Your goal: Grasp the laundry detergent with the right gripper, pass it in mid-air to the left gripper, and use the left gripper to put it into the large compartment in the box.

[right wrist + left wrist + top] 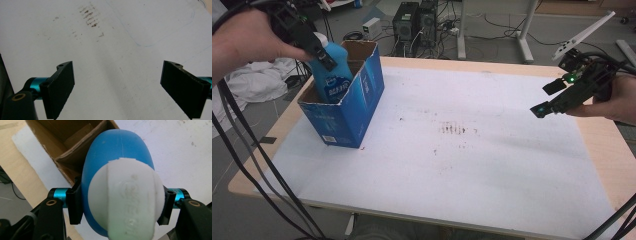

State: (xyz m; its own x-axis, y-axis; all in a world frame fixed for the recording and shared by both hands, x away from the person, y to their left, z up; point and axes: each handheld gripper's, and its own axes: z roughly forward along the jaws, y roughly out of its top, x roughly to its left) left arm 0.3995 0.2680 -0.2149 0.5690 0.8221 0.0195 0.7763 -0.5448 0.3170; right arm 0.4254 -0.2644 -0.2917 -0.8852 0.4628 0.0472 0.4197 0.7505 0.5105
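Left gripper: the left gripper (319, 52) is at the counter's far left corner, above the open box; its fingers (75, 203) are clamped on the upper part of a blue bottle, one on each side.
Blue bottle: the blue bottle (331, 75) has a white cap (126, 201) and a label with white lettering. It stands roughly upright, its lower part inside the box and its top above the rim. In the left gripper view the cap faces the camera, with the blue body behind it.
Box: the blue cardboard box (343, 112) is open at the top, its brown flaps standing up. It sits on the white sheet near the far left corner of the counter. The left gripper view shows a brown divider (75, 150) inside it; which compartment the bottle is in I cannot tell.
Right gripper: the right gripper (548, 102) hangs above the right side of the counter, well apart from the box, a green light lit on its body. Its fingers (61, 86) are spread wide with only the sheet between them, grasping nothing.
Counter: the counter (607, 150) is light wood, covered by a white sheet (462, 170) with a patch of brown marks (453, 129) near the middle.
Beyond the counter: computer towers (414, 20) and cables on the floor.
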